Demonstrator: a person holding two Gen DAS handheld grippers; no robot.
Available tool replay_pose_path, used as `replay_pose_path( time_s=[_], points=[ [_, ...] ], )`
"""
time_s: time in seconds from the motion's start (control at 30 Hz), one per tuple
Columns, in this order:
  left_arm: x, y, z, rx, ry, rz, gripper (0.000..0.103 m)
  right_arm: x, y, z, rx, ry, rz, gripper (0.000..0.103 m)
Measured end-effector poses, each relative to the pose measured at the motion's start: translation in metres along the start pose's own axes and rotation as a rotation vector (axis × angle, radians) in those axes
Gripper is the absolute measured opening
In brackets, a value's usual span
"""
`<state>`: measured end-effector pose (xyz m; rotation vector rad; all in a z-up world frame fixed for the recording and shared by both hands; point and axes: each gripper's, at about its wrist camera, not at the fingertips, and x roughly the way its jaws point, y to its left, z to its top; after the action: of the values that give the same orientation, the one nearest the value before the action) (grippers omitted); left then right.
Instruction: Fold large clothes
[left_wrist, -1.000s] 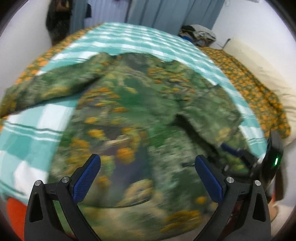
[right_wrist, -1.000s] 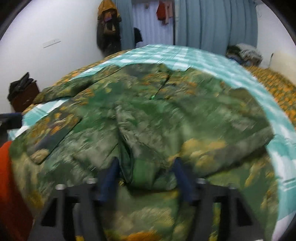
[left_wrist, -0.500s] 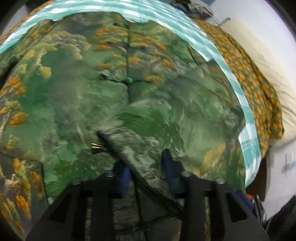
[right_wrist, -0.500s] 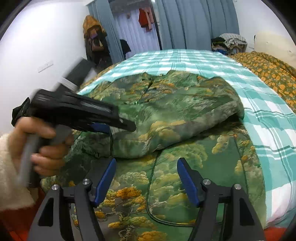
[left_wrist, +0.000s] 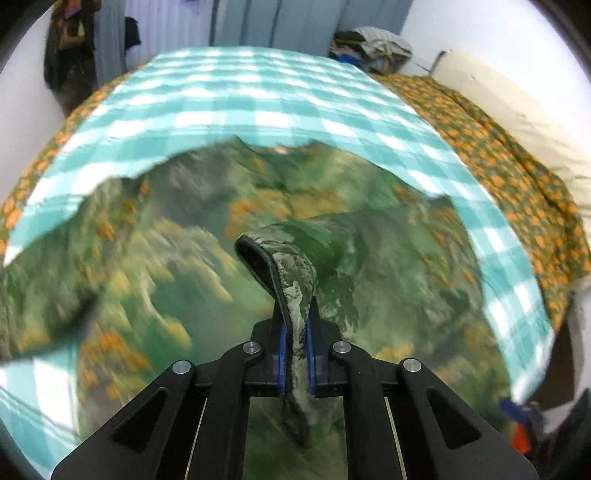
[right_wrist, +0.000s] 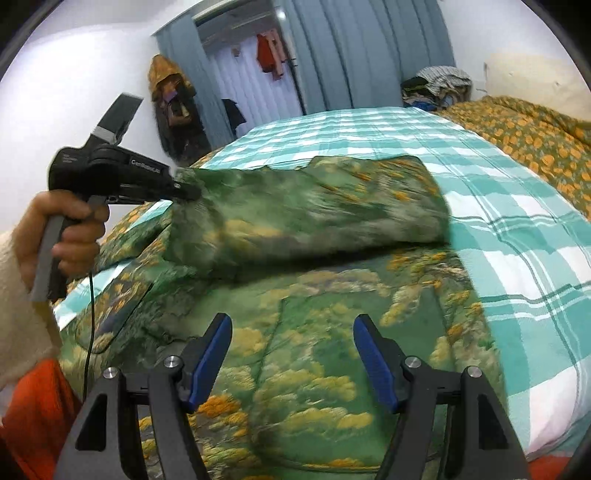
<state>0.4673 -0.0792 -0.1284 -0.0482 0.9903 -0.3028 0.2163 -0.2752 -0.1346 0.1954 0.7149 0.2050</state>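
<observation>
- Between its blue pads, left gripper (left_wrist: 294, 354) pinches a folded edge of the green printed garment (left_wrist: 369, 258), lifted above the rest.
- Right gripper (right_wrist: 291, 363) spread wide, nothing between jaws, over the garment's lower part.
- Garment lies on teal checked bedspread (right_wrist: 517, 229).
- Hand (right_wrist: 62, 232) holds left gripper's handle.

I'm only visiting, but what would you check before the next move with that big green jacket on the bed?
1. Left tool clamped on the sleeve: ok, fabric pinched between its pads.
2. Sleeve lifted off the jacket body: ok.
3. Right tool free: ok, open, nothing between its fingers.
4. Jacket body flat on the checked bedspread: ok on the side in view.
5. Other sleeve's position: cannot tell, too blurred.
</observation>
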Motion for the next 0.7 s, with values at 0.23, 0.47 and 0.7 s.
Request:
replay_pose_path(
  time_s=[0.23, 0.47, 0.7],
  points=[
    [0.057, 0.044, 0.005, -0.075, 0.017, 0.061, 0.007, 0.034, -0.044, 0.066, 0.008, 0.012, -0.09, 0.054],
    [0.072, 0.049, -0.005, -0.068, 0.007, 0.08, 0.008, 0.123, -0.068, 0.128, -0.031, 0.112, -0.124, 0.034],
    [0.093, 0.063, -0.022, -0.101, 0.005, 0.046, 0.011, 0.189, -0.074, 0.106, -0.093, 0.281, -0.174, 0.033]
  ],
)
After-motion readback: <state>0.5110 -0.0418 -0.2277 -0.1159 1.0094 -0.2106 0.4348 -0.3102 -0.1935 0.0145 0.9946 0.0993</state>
